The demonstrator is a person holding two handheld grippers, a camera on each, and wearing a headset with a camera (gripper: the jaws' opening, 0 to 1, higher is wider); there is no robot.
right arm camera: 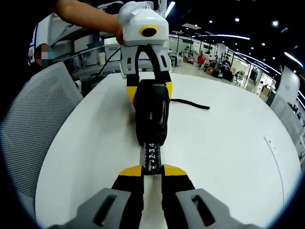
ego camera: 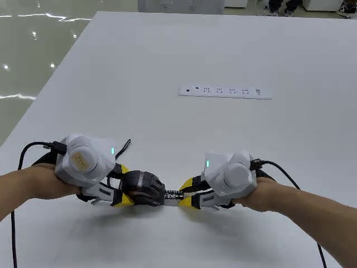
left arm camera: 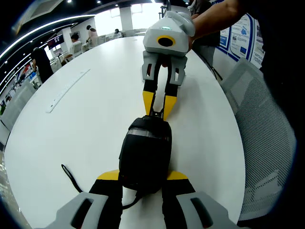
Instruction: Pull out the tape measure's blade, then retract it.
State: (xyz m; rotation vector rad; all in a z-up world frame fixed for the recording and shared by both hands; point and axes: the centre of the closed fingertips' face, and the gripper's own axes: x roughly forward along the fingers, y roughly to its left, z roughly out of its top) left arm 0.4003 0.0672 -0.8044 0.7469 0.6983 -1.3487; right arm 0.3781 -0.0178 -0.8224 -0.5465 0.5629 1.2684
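A black tape measure (ego camera: 143, 188) rests low on the white table (ego camera: 223, 56) between the two grippers. My left gripper (ego camera: 124, 185) is shut on its case (left arm camera: 145, 155), yellow fingertips on both sides. A short length of blade (right arm camera: 152, 155) with printed numbers runs out of the case (right arm camera: 151, 114). My right gripper (ego camera: 186, 192) is shut on the blade's end (ego camera: 173, 195), a few centimetres from the case. From the left gripper view the right gripper (left arm camera: 158, 104) faces me, pinching the blade. A black wrist strap (right arm camera: 189, 104) trails from the case.
A white power strip (ego camera: 225, 91) lies flat in the middle of the table, well beyond the grippers. Black cables (ego camera: 281, 173) run back from both grippers. A mesh chair (left arm camera: 259, 143) stands off the table's near side. People stand far off in the room.
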